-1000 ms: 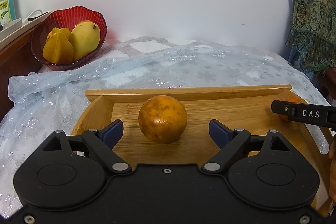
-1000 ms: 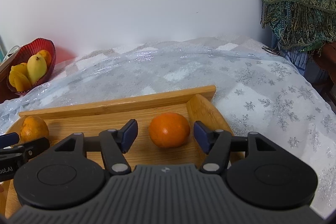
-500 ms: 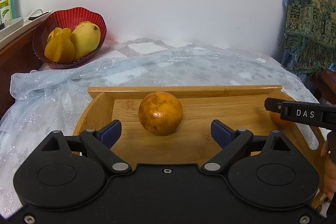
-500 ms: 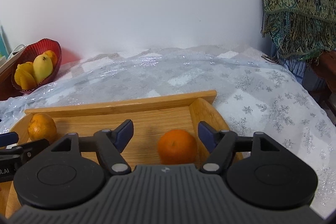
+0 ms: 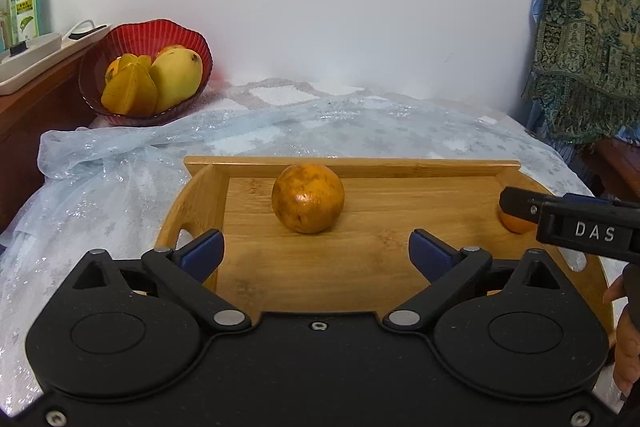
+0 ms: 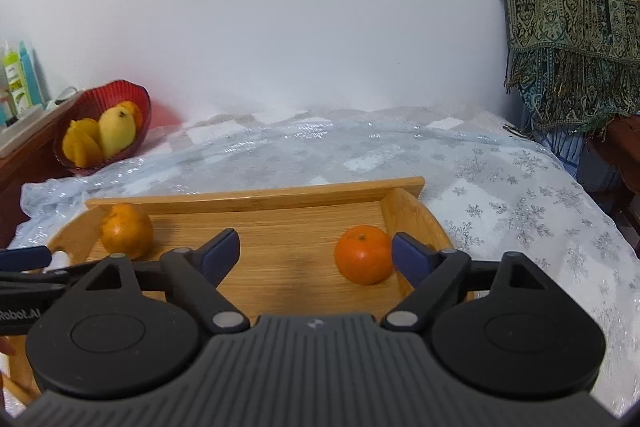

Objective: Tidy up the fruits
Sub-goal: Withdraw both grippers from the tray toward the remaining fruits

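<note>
The left hand-held gripper hovers with its blue-padded fingers spread wide and nothing between them, low over the near part of a wooden tray that lies on a bed under a pale blue snowflake-patterned cover. At far left, on a dark wooden side cabinet, a white tray and a green bottle stand against the wall. Just beside the cabinet a red ribbed bowl holds a starfruit, a yellow mango and an orange fruit half hidden behind them. A mottled, brown-speckled orange sits on the tray floor near its far rim, ahead of the left gripper and clear of both pads. Farther right, the right hand-held gripper is likewise released, its fingers wide apart above the tray. A smaller, bright tangerine rests near the tray's right wall, just inside the right-hand fingertip; whether the pad touches the fruit cannot be told. In the left wrist view that gripper's finger, lettered "DAS", hides most of the tangerine. At far right a green and gold patterned shawl with fringe hangs by the white wall.
</note>
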The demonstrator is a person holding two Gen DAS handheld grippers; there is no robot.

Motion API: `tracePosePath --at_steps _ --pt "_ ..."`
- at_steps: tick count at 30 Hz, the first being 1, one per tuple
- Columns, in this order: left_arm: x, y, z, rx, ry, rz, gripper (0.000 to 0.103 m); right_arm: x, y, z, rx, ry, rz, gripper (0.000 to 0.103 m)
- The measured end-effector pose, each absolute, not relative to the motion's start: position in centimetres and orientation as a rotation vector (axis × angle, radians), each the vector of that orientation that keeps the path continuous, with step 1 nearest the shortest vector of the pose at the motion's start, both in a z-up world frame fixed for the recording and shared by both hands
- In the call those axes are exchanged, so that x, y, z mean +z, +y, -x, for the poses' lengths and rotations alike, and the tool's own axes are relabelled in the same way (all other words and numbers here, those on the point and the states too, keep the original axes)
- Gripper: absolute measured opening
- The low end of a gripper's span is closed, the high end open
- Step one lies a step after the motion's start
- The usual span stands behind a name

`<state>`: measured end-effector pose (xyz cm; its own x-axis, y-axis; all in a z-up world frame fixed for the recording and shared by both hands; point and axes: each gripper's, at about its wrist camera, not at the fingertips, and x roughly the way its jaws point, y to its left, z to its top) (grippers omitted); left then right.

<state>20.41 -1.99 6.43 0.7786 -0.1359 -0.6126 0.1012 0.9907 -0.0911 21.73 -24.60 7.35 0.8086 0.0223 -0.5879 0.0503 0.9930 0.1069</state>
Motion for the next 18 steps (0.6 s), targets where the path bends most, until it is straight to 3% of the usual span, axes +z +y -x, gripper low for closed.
tracePosePath --at_steps 18 --pt "6.7 -2.6 -11.5 -0.186 0.573 0.008 0.101 8.0 -25.9 -13.3 -0.057 0.520 -0.201 0.103"
